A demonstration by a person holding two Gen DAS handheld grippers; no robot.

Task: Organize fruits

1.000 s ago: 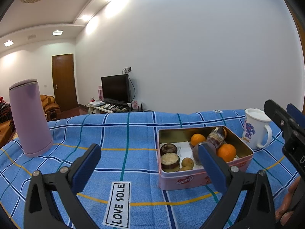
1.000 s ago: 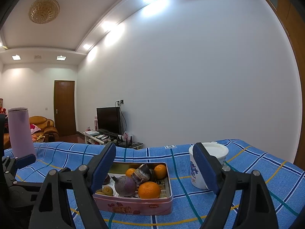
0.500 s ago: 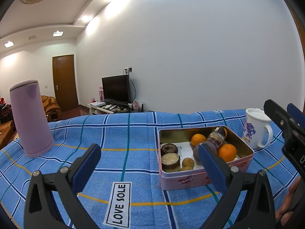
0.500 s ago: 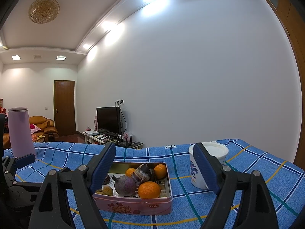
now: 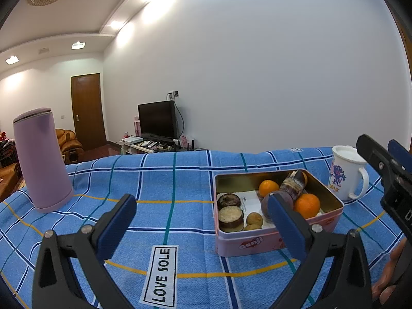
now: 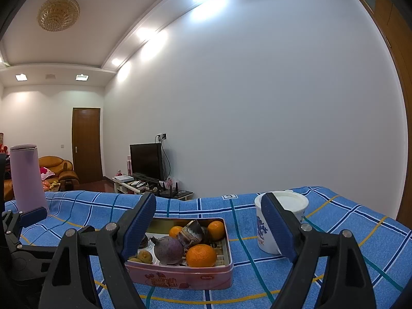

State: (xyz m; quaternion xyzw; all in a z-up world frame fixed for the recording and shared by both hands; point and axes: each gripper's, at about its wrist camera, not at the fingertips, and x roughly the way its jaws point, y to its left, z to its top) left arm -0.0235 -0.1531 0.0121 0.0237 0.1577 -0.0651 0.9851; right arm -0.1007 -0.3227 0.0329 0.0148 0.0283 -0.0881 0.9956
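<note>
**Both grippers held spread before the fruit tin**

Nothing was seen to have moved since the earlier frames: both grippers and every item on the cloth were found in the same places.

From the left wrist view, the left gripper [image 5: 199, 209] was seen released, its blue pads wide apart above the cloth with nothing between them. The right gripper [image 6: 208, 212] was likewise found spread wide, and no object was gripped; the tin and mug were only framed beyond its pads. Part of the right gripper was also caught at the right edge of the left view, with a hand [image 5: 388, 273] glimpsed below it.

Just beyond the pads, the pink tin [image 5: 257, 243] was set on the blue checked tablecloth [image 5: 164, 180], lid off. Inside it, the fruits were gathered: an orange [image 6: 200, 255] at the near right, a purple round fruit [image 6: 168, 249] beside it on the left, two more oranges [image 6: 216, 229] farther back, and small brown fruits [image 5: 255, 219] at the near left. A dark wrapped item [image 6: 192, 233] was propped among them, and two round cakes [image 5: 231, 218] were lying on the left side.

Right of the tin, a white lidded mug [image 5: 346, 172] was placed upright, apart from it. Far to the left, a lilac flask [image 5: 41, 159] was standing upright. A "LOVE SOLE" label [image 5: 161, 274] was seen on the near cloth.
</note>
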